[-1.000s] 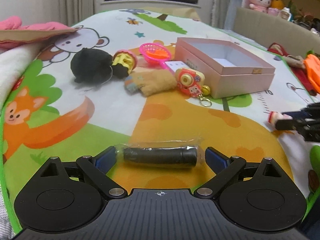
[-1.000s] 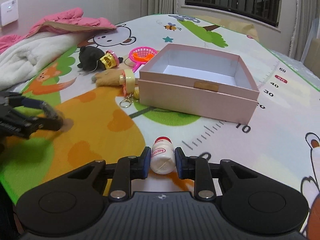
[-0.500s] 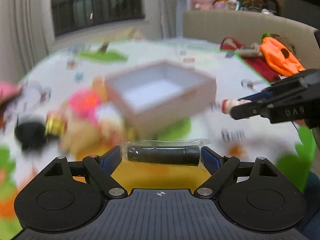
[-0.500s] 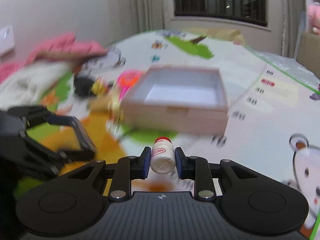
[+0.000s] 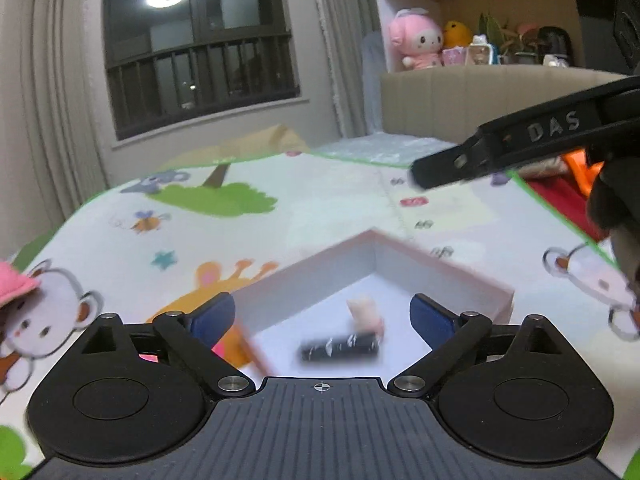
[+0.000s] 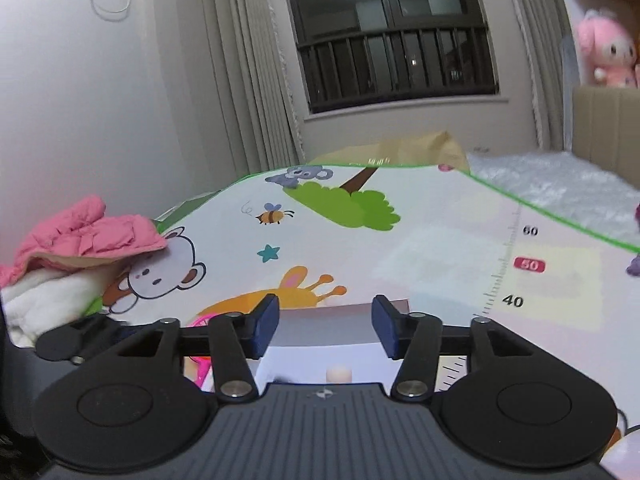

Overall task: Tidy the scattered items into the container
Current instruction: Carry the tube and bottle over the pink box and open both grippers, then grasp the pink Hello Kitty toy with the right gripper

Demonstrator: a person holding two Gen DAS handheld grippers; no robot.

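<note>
The pink box (image 5: pixel 472 280) lies open on the play mat (image 5: pixel 340 204), directly below both of your grippers. Inside it, in the left wrist view, a black wrapped cylinder (image 5: pixel 340 347) rests on the white floor of the box, lying crosswise; just beyond it, at about 1 o'clock from the cylinder, stands a small pale bottle (image 5: pixel 365 314), blurred, so its label cannot be read. In the right wrist view the same bottle (image 6: pixel 339 373) shows only as a pale top at the lower edge of the box interior (image 6: pixel 320 354).

Your left gripper (image 5: pixel 322 316) has its jaws wide and opening, with nothing pressed between the blue pads; the cylinder appears below them, apart from both. Your right gripper (image 6: pixel 325 326) has its jaws moderately apart and opening, and no pad touches the bottle. In the left wrist view the right gripper (image 5: pixel 416 174) enters at 2 o'clock as a dark finger marked with letters.

Outward from the box: a pink net toy (image 6: pixel 202 326) at 9 o'clock beside its wall, a pink jacket (image 6: pixel 88 236) at 10 o'clock on the mat edge, a barred window (image 5: pixel 200 48) at 12 o'clock, and a pink plush toy (image 5: pixel 418 44) at 1 o'clock.
</note>
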